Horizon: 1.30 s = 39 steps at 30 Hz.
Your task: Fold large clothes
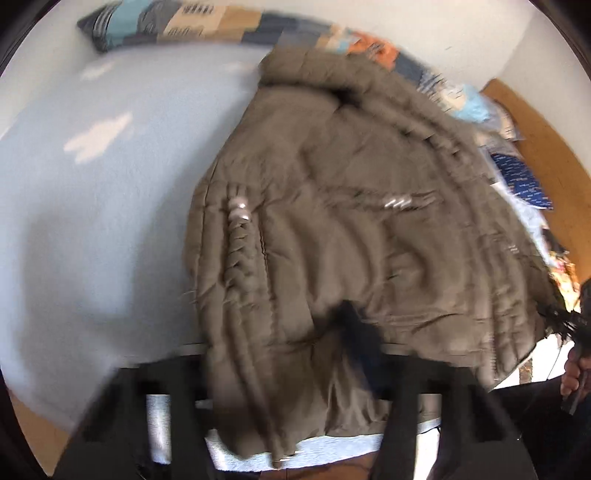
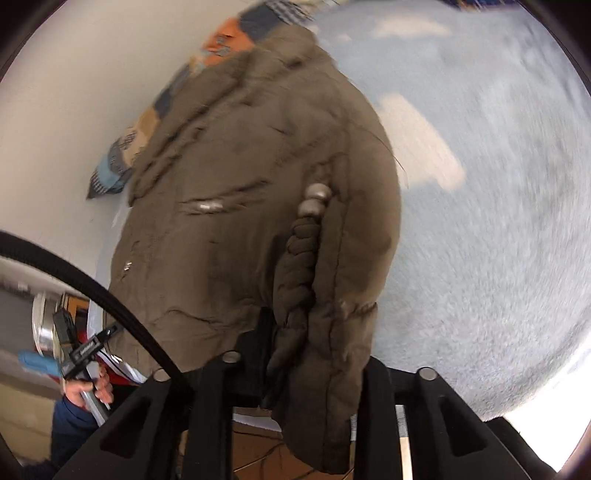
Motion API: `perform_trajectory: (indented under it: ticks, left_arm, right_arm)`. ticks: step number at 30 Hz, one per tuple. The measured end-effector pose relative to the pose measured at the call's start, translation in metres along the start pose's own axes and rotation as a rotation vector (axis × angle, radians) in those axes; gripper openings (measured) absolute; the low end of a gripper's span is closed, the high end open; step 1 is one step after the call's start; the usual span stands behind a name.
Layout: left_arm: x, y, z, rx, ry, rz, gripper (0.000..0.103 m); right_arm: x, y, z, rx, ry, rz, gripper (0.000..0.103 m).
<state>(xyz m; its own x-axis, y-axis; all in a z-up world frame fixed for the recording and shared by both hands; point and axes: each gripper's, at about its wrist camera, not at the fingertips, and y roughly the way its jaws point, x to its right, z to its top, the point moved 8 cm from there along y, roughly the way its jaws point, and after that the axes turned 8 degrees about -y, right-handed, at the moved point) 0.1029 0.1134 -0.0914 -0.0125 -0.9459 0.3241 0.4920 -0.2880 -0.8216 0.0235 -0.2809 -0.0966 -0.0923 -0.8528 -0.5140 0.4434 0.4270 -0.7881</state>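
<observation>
A large olive-brown quilted jacket (image 1: 332, 229) lies on a light blue fleece blanket (image 1: 92, 206), collar far, hem near me. It also fills the right wrist view (image 2: 251, 206). My left gripper (image 1: 295, 417) is shut on the jacket's hem, which hangs bunched between its black fingers (image 1: 413, 413). My right gripper (image 2: 295, 413) is shut on another part of the hem; the fabric drapes down between its fingers (image 2: 376, 413). A braided cord with metal beads (image 2: 306, 243) runs along the jacket's edge. Both views are motion-blurred.
A patchwork pillow (image 1: 207, 26) lies along the white wall at the far edge. A pile of blue and patterned clothes (image 1: 524, 177) sits right of the jacket. A black cable (image 2: 92, 288) crosses the right wrist view. The person's hand (image 2: 88, 391) shows low left.
</observation>
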Motion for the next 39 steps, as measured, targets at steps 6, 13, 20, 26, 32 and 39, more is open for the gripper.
perform_trajectory:
  ticks: [6, 13, 20, 26, 32, 39]
  left_arm:
    - [0.019, -0.027, 0.012, 0.142, 0.054, -0.037, 0.017]
    - [0.021, -0.046, 0.018, 0.214, 0.056, -0.074, 0.016]
    - [0.033, -0.067, 0.02, 0.293, 0.069, -0.11, 0.016]
    - [0.032, -0.078, 0.018, 0.311, 0.065, -0.118, 0.016]
    - [0.031, -0.086, 0.023, 0.334, 0.066, -0.123, 0.016]
    - [0.041, -0.096, 0.04, 0.377, 0.103, -0.118, 0.016]
  right_arm:
    - [-0.028, -0.032, 0.017, 0.156, -0.074, 0.063, 0.02]
    - [-0.038, -0.054, 0.026, 0.249, -0.096, 0.106, 0.018]
    - [-0.046, -0.077, 0.032, 0.348, -0.1, 0.166, 0.018]
    - [-0.064, -0.083, 0.033, 0.386, -0.142, 0.187, 0.017]
    - [-0.065, -0.095, 0.032, 0.417, -0.14, 0.213, 0.017]
    - [-0.075, -0.105, 0.036, 0.451, -0.176, 0.209, 0.017]
